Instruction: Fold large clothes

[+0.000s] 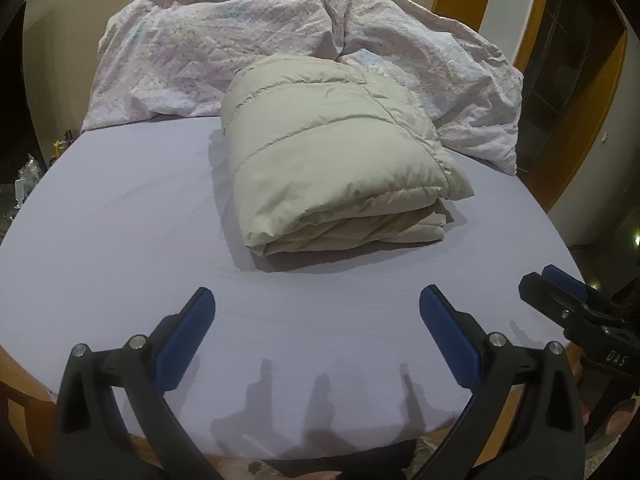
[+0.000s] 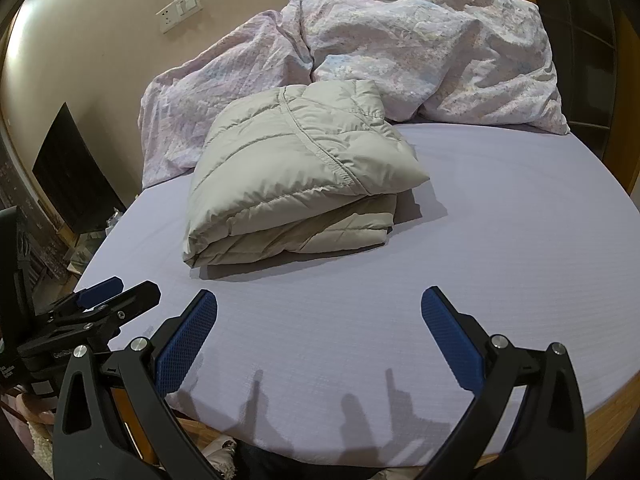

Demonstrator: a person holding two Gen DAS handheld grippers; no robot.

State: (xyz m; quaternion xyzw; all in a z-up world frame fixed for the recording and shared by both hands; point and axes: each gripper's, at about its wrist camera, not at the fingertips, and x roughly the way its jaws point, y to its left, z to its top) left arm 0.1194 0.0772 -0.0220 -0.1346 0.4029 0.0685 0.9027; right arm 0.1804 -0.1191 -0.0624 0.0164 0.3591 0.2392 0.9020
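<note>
A beige quilted puffer jacket (image 1: 332,152) lies folded into a thick rectangular bundle on the lavender bed sheet (image 1: 120,240), near the middle of the bed. It also shows in the right wrist view (image 2: 296,168). My left gripper (image 1: 316,300) is open and empty, held above the sheet near the bed's front edge, well short of the jacket. My right gripper (image 2: 320,300) is open and empty too, beside the left one, also short of the jacket. The right gripper's fingers (image 1: 560,292) show at the right edge of the left wrist view.
A crumpled pale floral duvet (image 1: 240,48) is heaped along the head of the bed behind the jacket. A wooden bed frame edge (image 2: 608,412) runs along the front. A wall with a socket (image 2: 180,10) stands behind, and a dark cabinet (image 2: 76,172) at the left.
</note>
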